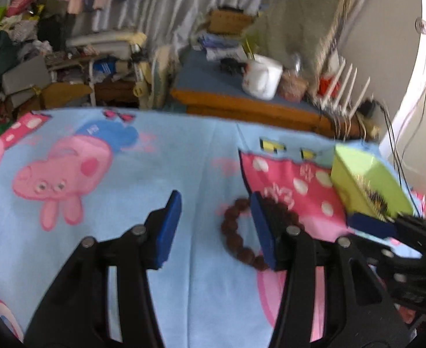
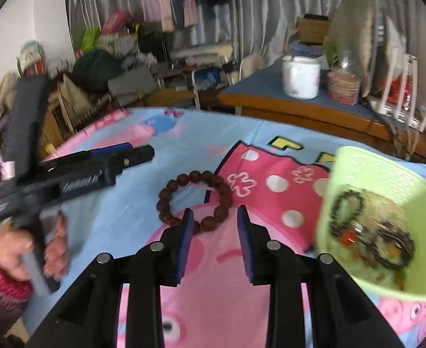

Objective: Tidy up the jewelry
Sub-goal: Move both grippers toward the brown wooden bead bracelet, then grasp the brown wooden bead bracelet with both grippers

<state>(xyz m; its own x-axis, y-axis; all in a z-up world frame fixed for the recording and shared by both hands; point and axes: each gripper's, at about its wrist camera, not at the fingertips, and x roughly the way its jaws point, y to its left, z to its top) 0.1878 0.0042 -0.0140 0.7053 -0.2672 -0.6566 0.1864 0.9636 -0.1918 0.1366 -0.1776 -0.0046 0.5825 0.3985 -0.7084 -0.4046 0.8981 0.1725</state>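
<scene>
Left tongs (image 1: 215, 200) and right tongs (image 2: 214, 211) both gaped empty over the bead bracelet (image 2: 184, 179), which I reckon was bound for the green basket (image 2: 381, 159) at frame right.

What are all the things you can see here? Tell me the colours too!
bead bracelet: one, brown, lying on the cloth
basket: one, light green, at the right on the cloth
jewellery: several pieces, dark and orange, inside the basket
cloth: one, blue with pink cartoon pigs, under everything
pot: one, white, on the table behind
left gripper: black, blue pads, open, beside the bracelet
right gripper: black, blue pads, jaws apart, nothing between
hand: one, pink-red sleeve, holding the left gripper
</scene>
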